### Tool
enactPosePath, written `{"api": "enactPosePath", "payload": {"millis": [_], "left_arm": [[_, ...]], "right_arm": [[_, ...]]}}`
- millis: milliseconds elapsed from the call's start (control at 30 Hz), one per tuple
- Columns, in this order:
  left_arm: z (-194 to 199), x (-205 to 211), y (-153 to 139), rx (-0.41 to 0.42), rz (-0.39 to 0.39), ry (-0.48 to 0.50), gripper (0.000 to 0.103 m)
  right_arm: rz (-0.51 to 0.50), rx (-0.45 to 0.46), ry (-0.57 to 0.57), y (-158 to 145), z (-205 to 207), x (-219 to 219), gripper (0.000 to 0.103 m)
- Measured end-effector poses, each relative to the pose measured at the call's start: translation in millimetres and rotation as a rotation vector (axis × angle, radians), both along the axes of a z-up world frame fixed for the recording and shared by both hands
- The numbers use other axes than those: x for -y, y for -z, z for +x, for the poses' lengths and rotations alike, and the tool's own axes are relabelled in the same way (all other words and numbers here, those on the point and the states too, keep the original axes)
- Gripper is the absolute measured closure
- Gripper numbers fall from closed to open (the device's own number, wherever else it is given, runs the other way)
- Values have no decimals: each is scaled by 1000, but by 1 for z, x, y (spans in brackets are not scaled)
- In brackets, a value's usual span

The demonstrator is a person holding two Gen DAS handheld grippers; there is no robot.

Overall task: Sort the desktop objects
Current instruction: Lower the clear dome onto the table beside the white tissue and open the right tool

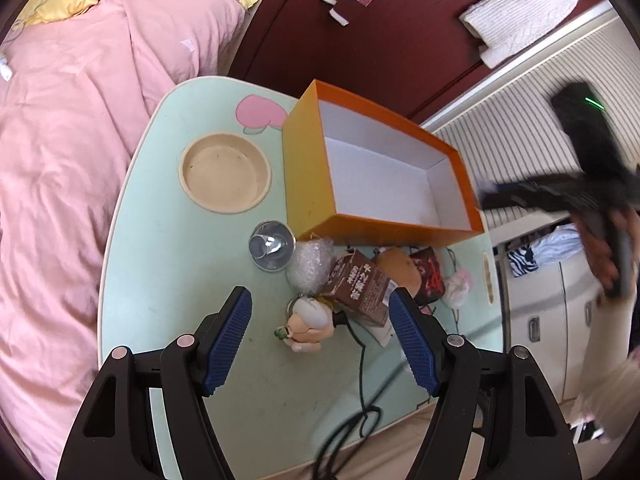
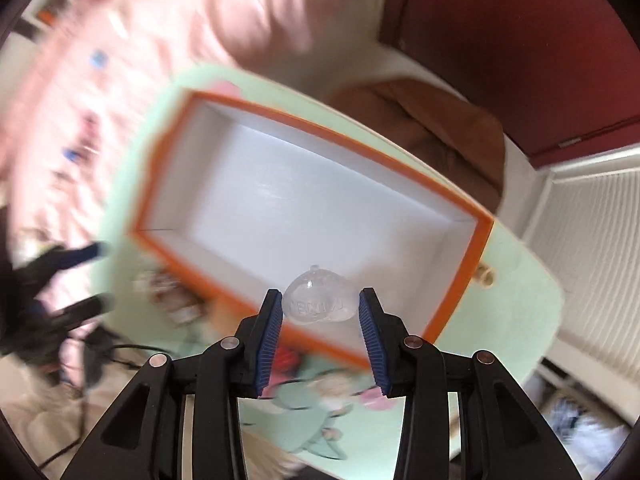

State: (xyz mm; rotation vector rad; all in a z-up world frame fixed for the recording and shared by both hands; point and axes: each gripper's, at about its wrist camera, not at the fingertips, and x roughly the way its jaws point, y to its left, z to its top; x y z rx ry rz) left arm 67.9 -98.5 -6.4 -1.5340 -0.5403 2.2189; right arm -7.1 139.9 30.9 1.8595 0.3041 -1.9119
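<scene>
An empty orange box [image 1: 308, 160] with a white inside stands on the mint-green table [image 1: 168, 280]. In front of it lie a glass cup [image 1: 270, 246], a wad of bubble wrap [image 1: 310, 266], a brown carton [image 1: 358, 286], a small figurine [image 1: 310, 320] and a red-black packet [image 1: 430, 276]. My left gripper [image 1: 320, 294] hangs open above the figurine and carton. My right gripper [image 2: 320, 292] is shut on a clear plastic half-capsule [image 2: 318, 300], pointing down over the near edge of the orange box [image 2: 476, 256]. In the left wrist view the right gripper [image 1: 540, 196] is a dark blur at the box's right end.
A round recessed holder [image 1: 225, 172] sits in the table's left half. A black cable [image 1: 362, 380] runs off the near edge. A pink bed [image 1: 60, 160] lies to the left, dark red furniture [image 1: 400, 40] behind, and a brown garment [image 2: 440, 132] beyond the box.
</scene>
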Motion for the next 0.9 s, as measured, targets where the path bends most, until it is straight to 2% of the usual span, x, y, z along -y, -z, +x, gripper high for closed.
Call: {"api": "enactPosePath", "payload": {"millis": [67,100,200,233,300,333,433,600,700,900], "left_arm": [[-6,3,2,-12,-14,-25,31],[-11,6,3,-18,-17,-43,31],[-37,19,10,-21,24,-124,32],[-47,22,15,-9,20,-150,32],[-63,21,26,14,-35,-177,32],[-67,18,32,19,-74,-174,32],[-67,8,40,6,-107,-135,32],[-56,-8,40,-43,-186,-106,32],[-48,-13,40,-38,-213,-90,32],[-25,-31,40,-52,-331,-50,32]], "right_arm": [[-83,-17,13,-21,9,7,65],[-115,-26,30,-21,22,5,65],[-176,1,138,10,51,-20,65],[-200,16,177,23,56,-25,65],[-210,15,241,49,68,-42,65],[-200,3,269,57,77,-48,65],[-200,-21,329,74,96,-64,65],[-273,-54,445,87,108,-75,64],[-279,-111,471,82,107,-74,64],[-242,-183,466,79,108,-72,64]]}}
